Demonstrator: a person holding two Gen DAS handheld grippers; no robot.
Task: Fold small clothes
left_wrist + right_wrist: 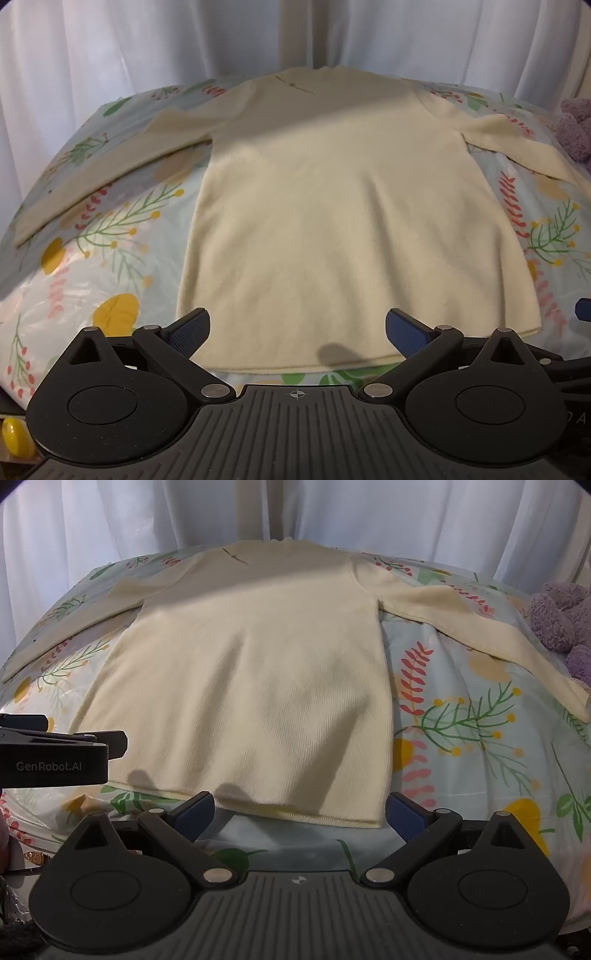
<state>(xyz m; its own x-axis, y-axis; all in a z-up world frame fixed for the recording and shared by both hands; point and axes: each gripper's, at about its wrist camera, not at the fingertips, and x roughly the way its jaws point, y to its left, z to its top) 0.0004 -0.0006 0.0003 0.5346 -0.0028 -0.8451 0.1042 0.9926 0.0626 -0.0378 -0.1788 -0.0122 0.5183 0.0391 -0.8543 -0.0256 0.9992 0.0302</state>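
Note:
A cream long-sleeved sweater [332,206] lies flat on a floral bedsheet [122,229], collar away from me, both sleeves spread out to the sides. My left gripper [297,332] hovers over the hem near its left half, jaws wide open, nothing between the blue pads. In the right wrist view the same sweater [251,686] fills the middle. My right gripper [299,812] stands open above the hem's right corner, holding nothing. The left gripper's body [55,753] shows at the left edge of that view.
White curtains [110,55] hang behind the bed. A purple fuzzy plush [561,620] sits at the right edge, just beyond the right sleeve. A yellow object [14,439] peeks out at the lower left. The floral sheet [480,738] shows beside the sweater.

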